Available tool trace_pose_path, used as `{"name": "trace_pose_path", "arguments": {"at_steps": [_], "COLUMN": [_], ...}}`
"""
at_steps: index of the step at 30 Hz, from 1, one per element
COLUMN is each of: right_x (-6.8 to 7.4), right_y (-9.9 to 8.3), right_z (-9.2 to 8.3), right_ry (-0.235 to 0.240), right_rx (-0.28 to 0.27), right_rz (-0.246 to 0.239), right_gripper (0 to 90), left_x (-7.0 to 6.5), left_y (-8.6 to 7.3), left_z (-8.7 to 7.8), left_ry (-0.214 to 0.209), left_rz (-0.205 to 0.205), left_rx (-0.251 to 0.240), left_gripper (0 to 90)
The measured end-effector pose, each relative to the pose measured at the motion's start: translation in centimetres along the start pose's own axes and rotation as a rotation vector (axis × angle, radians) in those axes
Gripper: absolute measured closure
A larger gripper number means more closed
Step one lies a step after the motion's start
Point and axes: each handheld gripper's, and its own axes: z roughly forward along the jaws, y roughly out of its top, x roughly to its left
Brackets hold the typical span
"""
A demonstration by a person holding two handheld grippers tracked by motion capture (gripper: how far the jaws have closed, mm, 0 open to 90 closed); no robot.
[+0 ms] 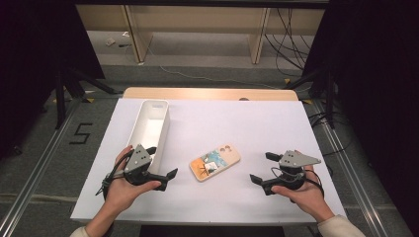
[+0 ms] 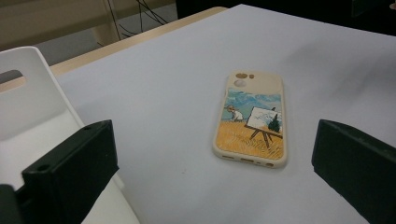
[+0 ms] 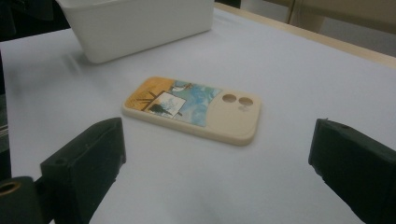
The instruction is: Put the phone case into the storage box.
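Note:
A cream phone case (image 1: 215, 162) printed with a painting of a wheat field and an easel lies flat, back up, in the middle of the white table (image 1: 257, 123). My left gripper (image 1: 164, 162) is held open just left of it, beside the near end of a white bin (image 1: 150, 126). To the case's right, my right gripper (image 1: 260, 168) is open too. Neither touches the case. In the left gripper view the case (image 2: 252, 119) lies ahead between the spread jaws of my left gripper (image 2: 214, 140). The right gripper view shows the case (image 3: 191, 108) ahead of my open right gripper (image 3: 217, 140).
The long white bin (image 2: 28, 93) stands lengthwise on the table's left half, and it looks empty; it also appears behind the case as the bin (image 3: 140, 28). Beyond the table's wooden far edge (image 1: 210, 94) are desk legs, cables and floor.

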Motion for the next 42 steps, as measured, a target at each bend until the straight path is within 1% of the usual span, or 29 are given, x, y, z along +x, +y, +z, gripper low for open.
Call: {"name": "trace_pose_path", "arguments": {"at_steps": [8, 12, 18, 23, 26, 29, 32, 35, 40, 42], "right_x": [0.0, 0.0, 0.1, 0.1, 0.1, 0.1, 0.1, 0.2, 0.2, 0.2], "right_y": [0.0, 0.0, 0.1, 0.1, 0.1, 0.1, 0.1, 0.1, 0.1, 0.1], "right_z": [0.1, 0.0, 0.2, 0.2, 0.2, 0.2, 0.3, 0.4, 0.4, 0.4], "right_ry": [0.0, -0.002, -0.001, -0.001, -0.003, -0.002, -0.004, -0.003, -0.002, -0.002], "right_rx": [-0.003, -0.002, 0.001, 0.002, 0.004, 0.001, 0.002, 0.003, 0.006, 0.006], "right_rz": [0.002, 0.002, -0.001, 0.002, 0.005, 0.006, 0.002, -0.001, 0.0, 0.0], "right_gripper": [4.9, 4.9, 4.9, 4.9, 4.9, 4.9, 4.9, 4.9, 4.9, 4.9], "left_x": [0.0, -0.2, -0.7, -0.9, -1.0, -1.2, -1.5, -1.8, -2.6, -2.8], "left_y": [0.0, 0.2, 0.5, 0.7, 0.8, 0.9, 1.2, 1.4, 1.8, 1.8], "left_z": [0.0, 0.0, 0.2, 0.5, 0.6, 0.8, 1.2, 1.7, 3.0, 3.2], "left_ry": [0.002, 0.002, -0.003, -0.005, -0.009, -0.012, -0.015, -0.014, -0.043, -0.044], "left_rz": [-0.003, 0.015, 0.027, 0.026, 0.019, 0.026, 0.03, 0.037, 0.044, 0.046], "left_rx": [-0.002, 0.001, 0.003, 0.002, 0.003, 0.006, 0.01, 0.025, 0.057, 0.061], "left_gripper": [0.0, 0.0, 0.0, 0.6, 0.6, 0.6, 0.7, 0.6, 0.0, 0.0]}}
